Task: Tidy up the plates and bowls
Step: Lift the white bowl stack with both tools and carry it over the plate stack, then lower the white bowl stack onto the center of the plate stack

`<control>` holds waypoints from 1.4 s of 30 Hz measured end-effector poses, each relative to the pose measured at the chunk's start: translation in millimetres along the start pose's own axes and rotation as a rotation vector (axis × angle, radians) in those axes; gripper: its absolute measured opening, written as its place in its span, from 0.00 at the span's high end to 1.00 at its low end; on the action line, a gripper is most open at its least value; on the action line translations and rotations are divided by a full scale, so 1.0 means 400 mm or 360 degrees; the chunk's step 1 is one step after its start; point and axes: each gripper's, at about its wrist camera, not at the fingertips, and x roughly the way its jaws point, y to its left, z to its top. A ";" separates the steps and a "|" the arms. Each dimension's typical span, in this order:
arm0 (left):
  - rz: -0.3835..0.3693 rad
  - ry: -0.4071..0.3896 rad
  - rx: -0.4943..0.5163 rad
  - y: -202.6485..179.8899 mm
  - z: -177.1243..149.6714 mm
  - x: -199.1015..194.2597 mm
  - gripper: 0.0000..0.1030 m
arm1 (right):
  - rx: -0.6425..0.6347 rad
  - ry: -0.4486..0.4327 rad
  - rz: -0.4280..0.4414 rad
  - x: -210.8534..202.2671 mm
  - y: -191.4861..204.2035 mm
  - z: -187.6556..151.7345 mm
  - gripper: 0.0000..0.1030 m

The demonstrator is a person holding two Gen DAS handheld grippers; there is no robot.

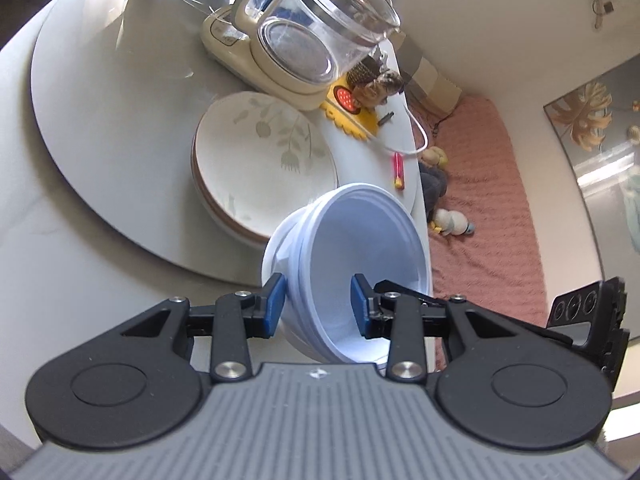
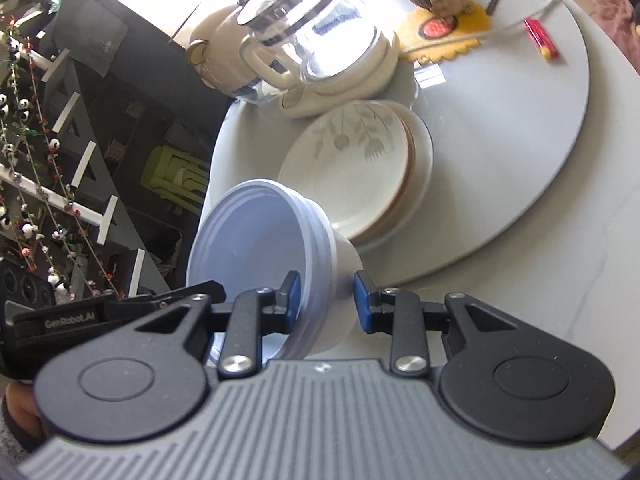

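Observation:
A stack of nested white bowls (image 1: 360, 248) (image 2: 256, 248) hangs tilted above the table's edge, gripped from both sides. My left gripper (image 1: 318, 304) is shut on the stack's wall, one blue pad outside and one inside. My right gripper (image 2: 327, 300) is shut on the opposite wall the same way. Just beyond the bowls, a stack of cream plates with a leaf pattern (image 1: 260, 160) (image 2: 352, 168) rests on the grey turntable (image 1: 100, 120) (image 2: 520, 140).
A glass kettle on its cream base (image 1: 320, 28) (image 2: 312, 32) stands behind the plates. A yellow mat with a figurine (image 1: 360, 104) (image 2: 444, 12), a red pen (image 1: 398, 170) (image 2: 542, 38) and a white cable lie on the turntable. Pink carpet (image 1: 492, 200) lies below.

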 end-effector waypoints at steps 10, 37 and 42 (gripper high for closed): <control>-0.0037 0.0029 -0.0059 0.053 0.126 0.072 0.61 | 0.0085 0.0021 -0.0034 0.076 0.005 0.077 0.69; 0.0014 0.0196 0.0015 0.148 0.338 0.272 0.61 | 0.0114 0.0086 -0.0175 0.276 -0.016 0.207 0.69; 0.0031 0.0201 0.0048 0.136 0.346 0.270 0.61 | 0.0121 0.0079 -0.0172 0.280 -0.018 0.213 0.68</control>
